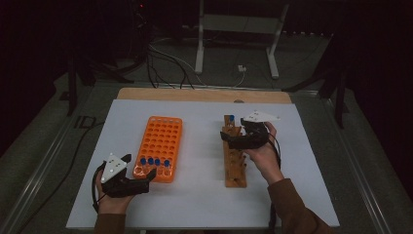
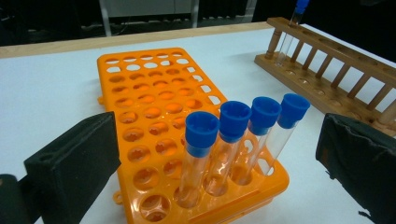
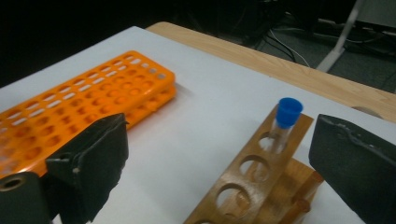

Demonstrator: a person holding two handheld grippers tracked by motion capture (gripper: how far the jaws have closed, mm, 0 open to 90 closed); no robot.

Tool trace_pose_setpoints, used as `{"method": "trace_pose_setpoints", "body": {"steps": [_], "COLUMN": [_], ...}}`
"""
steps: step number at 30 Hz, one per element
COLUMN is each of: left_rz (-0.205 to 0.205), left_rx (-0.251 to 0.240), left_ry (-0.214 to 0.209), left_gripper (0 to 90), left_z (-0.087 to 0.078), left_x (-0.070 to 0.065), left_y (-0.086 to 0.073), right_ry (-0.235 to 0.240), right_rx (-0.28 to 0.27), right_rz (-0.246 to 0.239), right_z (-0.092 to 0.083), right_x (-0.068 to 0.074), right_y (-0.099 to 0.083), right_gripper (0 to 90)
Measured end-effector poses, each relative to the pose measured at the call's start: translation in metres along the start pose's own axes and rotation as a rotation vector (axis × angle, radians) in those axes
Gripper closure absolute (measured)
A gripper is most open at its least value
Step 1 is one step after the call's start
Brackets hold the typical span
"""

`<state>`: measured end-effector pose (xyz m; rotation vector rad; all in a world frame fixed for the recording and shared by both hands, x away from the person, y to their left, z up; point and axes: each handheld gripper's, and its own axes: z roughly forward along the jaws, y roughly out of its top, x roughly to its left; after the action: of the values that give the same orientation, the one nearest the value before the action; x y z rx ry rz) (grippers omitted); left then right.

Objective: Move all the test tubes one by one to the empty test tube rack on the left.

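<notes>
here the left gripper (image 1: 141,170) sits at the near end of the orange rack (image 1: 160,144), its jaws spread wide and empty around the row of four blue-capped tubes (image 2: 240,135) standing in the rack's nearest holes. meanwhile the right gripper (image 1: 234,134) hovers over the wooden rack (image 1: 234,161), jaws also wide apart and holding nothing, with a single blue-capped tube (image 3: 286,122) standing in that rack's far end hole.
</notes>
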<state>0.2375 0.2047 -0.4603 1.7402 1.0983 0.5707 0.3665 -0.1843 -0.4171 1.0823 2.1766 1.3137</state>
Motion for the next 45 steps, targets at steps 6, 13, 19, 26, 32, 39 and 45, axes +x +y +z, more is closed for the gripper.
{"method": "trace_pose_setpoints", "body": {"steps": [6,13,19,26,32,39,45], "left_rz": [0.002,-0.003,-0.005,-0.004,-0.008,-0.004,-0.003], "left_rx": [0.002,0.002,0.008,0.009,0.008,0.016,0.016], "left_ry": [-0.005,-0.010,-0.014,-0.014,-0.016,-0.021,-0.025], "left_gripper": [0.3,0.4,0.4,0.4,0.3,0.4,0.4], "left_z": [0.001,0.001,0.003,0.003,0.003,0.004,0.005], "left_x": [-0.001,-0.001,-0.001,-0.001,0.000,-0.001,-0.002], "left_y": [0.000,0.000,-0.001,-0.001,-0.001,-0.001,-0.001], "right_ry": [-0.026,-0.072,-0.080,-0.101,-0.107,-0.103,-0.108], "right_rx": [0.021,0.057,0.083,0.113,0.118,0.079,0.036], "right_rz": [0.024,0.046,0.040,0.041,0.037,0.047,0.031], "right_z": [0.012,0.028,0.040,0.052,0.056,0.047,0.034], "right_x": [-0.014,-0.029,-0.033,-0.035,-0.035,-0.036,-0.034], "right_y": [0.005,0.003,-0.002,-0.004,-0.006,-0.004,0.003], "right_gripper": [16.4,40.1,58.4,69.3,76.5,77.5,77.6]}}
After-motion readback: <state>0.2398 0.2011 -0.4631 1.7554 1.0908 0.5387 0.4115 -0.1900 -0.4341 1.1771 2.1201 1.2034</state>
